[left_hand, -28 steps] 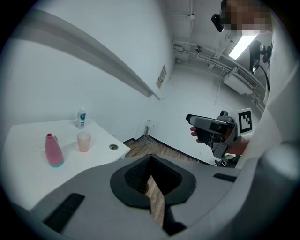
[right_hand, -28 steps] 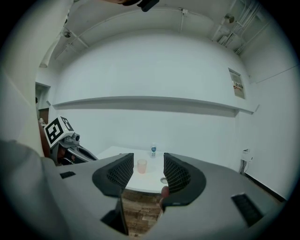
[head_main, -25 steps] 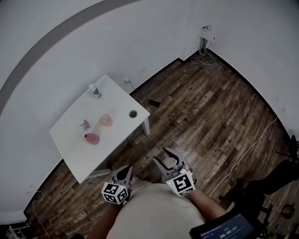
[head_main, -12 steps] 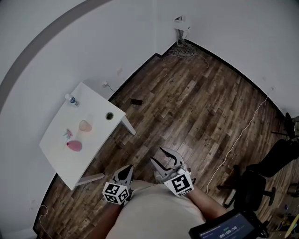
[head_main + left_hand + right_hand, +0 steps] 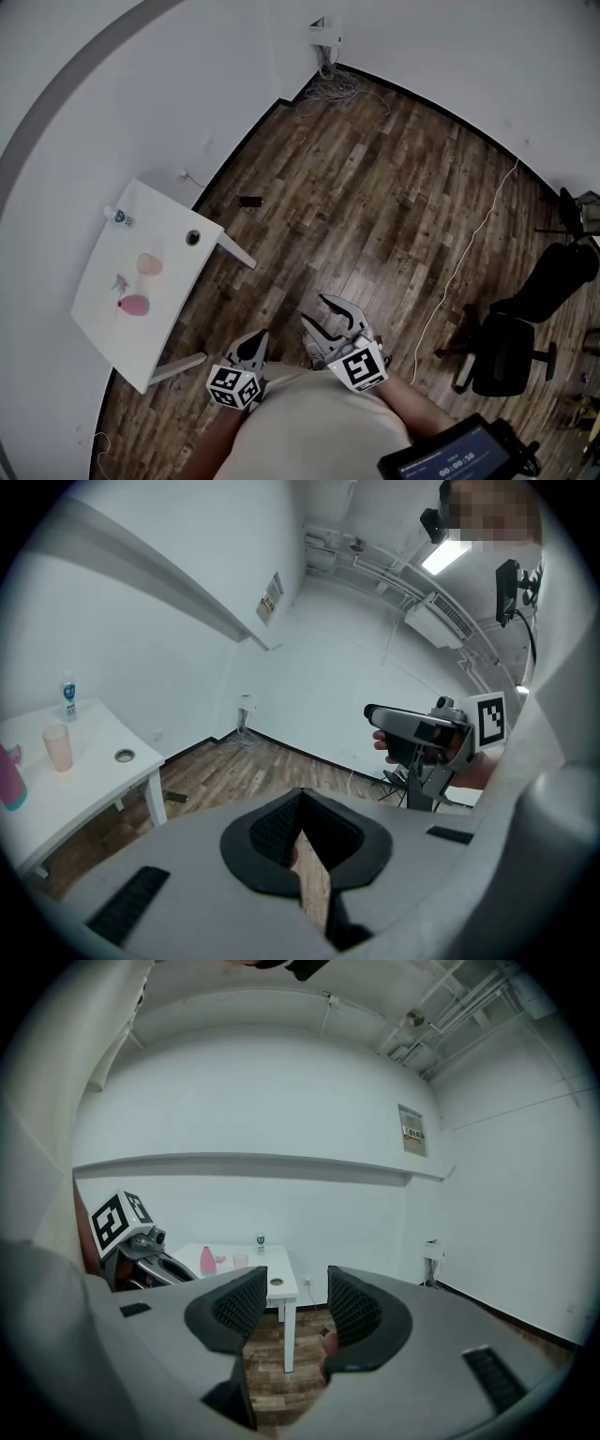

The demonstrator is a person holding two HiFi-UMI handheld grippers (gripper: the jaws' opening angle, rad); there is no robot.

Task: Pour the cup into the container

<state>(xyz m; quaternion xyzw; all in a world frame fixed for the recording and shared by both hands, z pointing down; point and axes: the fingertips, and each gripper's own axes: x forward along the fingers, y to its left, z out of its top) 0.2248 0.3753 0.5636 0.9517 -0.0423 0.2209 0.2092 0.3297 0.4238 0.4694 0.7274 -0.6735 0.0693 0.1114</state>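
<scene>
the person stands on the wooden floor (image 5: 394, 225), well apart from the white table (image 5: 103, 323), both grippers drawn in close to the body. the left gripper (image 5: 251, 345) has its jaws pressed together with nothing in them; the right gripper (image 5: 317, 309) has a modest gap between its jaws, and only floor and a table leg show through it. the cup (image 5: 149, 264) stands upright on the table, just beside a pink bottle (image 5: 134, 305), which i take to be the container, with a small water bottle (image 5: 116, 217) near the far corner. from here i cannot tell whether the cup holds anything. so no pouring is in hand right now. this fits either a walk-up to the table with a full cup waiting, or a step back from it with the cup emptied and set down again. any work on the cup would call for closing that distance, and for the left jaws to part.
</scene>
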